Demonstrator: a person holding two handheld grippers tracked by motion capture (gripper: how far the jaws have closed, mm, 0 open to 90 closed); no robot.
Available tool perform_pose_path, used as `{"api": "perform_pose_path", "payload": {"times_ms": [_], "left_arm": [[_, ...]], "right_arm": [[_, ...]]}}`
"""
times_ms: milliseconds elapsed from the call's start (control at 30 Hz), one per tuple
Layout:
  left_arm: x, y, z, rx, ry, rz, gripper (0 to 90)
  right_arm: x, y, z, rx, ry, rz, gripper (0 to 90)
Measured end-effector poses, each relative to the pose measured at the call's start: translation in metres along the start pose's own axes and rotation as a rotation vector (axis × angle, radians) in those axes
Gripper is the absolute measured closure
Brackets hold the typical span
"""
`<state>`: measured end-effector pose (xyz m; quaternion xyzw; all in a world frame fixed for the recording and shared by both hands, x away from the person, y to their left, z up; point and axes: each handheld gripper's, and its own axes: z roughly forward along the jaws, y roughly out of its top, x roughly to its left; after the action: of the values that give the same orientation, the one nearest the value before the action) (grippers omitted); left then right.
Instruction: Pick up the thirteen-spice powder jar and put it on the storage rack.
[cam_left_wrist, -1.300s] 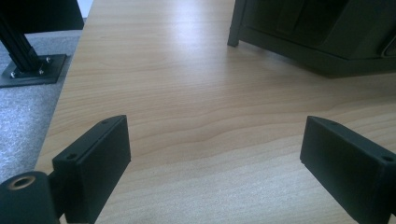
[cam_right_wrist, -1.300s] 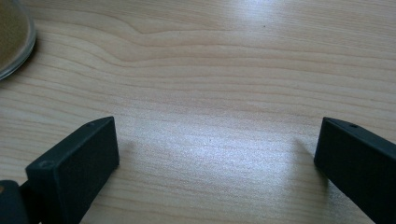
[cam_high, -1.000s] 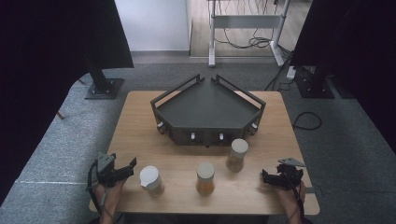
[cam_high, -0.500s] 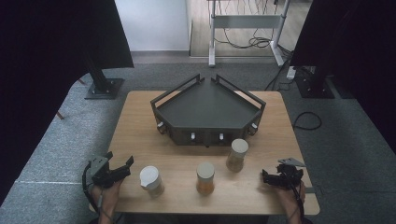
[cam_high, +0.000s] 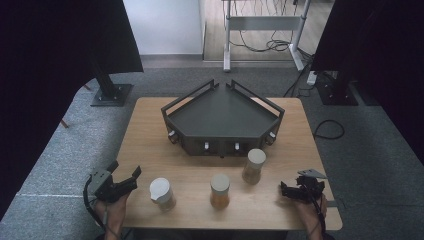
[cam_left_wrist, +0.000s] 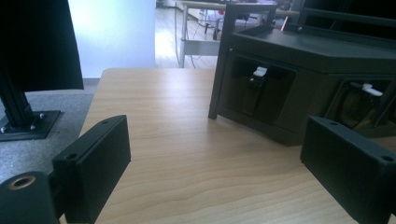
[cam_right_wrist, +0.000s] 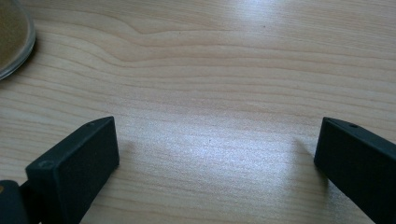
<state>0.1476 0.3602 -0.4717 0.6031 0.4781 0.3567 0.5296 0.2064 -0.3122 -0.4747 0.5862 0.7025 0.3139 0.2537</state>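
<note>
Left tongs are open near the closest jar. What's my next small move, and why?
Probably ease the left tongs right toward the white-lidded jar until their jaws straddle it. They stand open with nothing between them, and the jar sits upright just beside them, apart from the other two jars.

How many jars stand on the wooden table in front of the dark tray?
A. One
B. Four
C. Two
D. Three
D: the high view shows a left jar, a middle jar and a right jar, all upright on the table in front of the dark tray.
</note>
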Motion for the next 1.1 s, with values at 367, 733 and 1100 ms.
{"api": "perform_pose_path", "payload": {"times_ms": [367, 733, 1100], "left_arm": [[0.003, 0.002, -0.006, -0.033, -0.041, -0.007, 7.7], [0.000, 0.005, -0.008, -0.042, -0.092, 0.018, 7.7], [-0.008, 0.005, -0.010, -0.058, -0.127, 0.031, 7.8]], "right_arm": [[0.000, 0.000, 0.000, 0.000, 0.000, 0.000, 0.0], [0.000, 0.000, 0.000, 0.000, 0.000, 0.000, 0.0], [0.000, 0.000, 0.000, 0.000, 0.000, 0.000, 0.0]]}}
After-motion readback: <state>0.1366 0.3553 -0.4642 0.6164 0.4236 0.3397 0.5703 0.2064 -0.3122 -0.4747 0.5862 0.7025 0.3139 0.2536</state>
